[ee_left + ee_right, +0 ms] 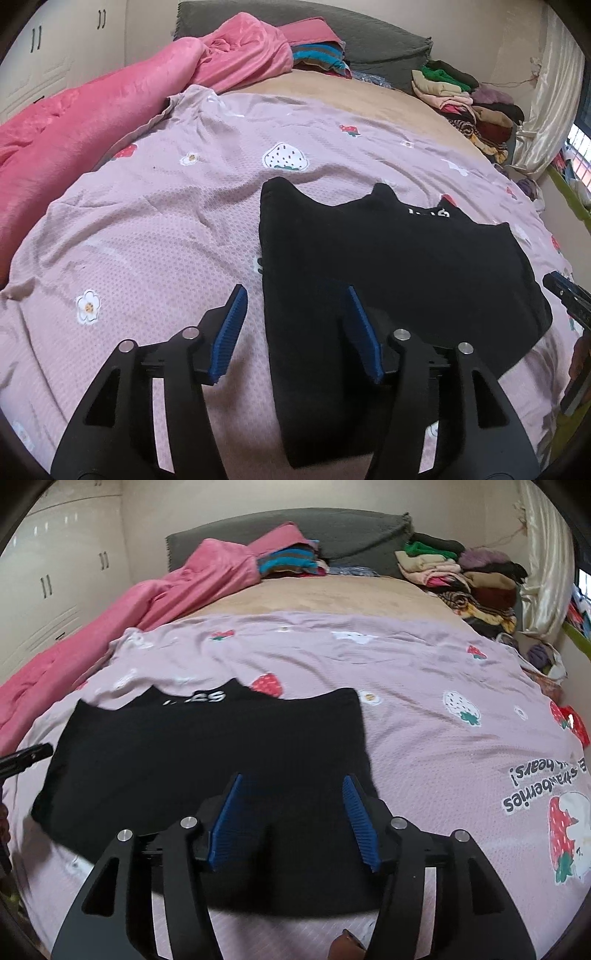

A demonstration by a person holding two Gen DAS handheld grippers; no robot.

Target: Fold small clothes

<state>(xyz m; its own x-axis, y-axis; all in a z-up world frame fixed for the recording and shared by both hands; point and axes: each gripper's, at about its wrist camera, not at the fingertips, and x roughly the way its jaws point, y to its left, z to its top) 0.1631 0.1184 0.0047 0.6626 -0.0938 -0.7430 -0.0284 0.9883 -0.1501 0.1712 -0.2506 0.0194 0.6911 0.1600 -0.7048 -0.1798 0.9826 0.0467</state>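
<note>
A small black garment [388, 258] with white lettering lies flat and partly folded on the pink strawberry-print sheet [155, 229]. My left gripper [295, 295] hovers over the garment's left edge, jaws open, blue pads [229, 332] clear of the cloth. In the right wrist view the same black garment [192, 753] fills the lower left. My right gripper [293, 784] hangs open over its right near corner, nothing pinched between the pads [360, 819]. The tip of the other gripper shows at each view's side edge.
A rumpled pink blanket [92, 122] runs along the bed's left side. Stacked clothes [465, 99] pile up at the far right by a curtain [546, 96]. A grey headboard cushion [332, 531] and striped folded cloth [288, 561] sit at the back; white wardrobes [55, 572] stand left.
</note>
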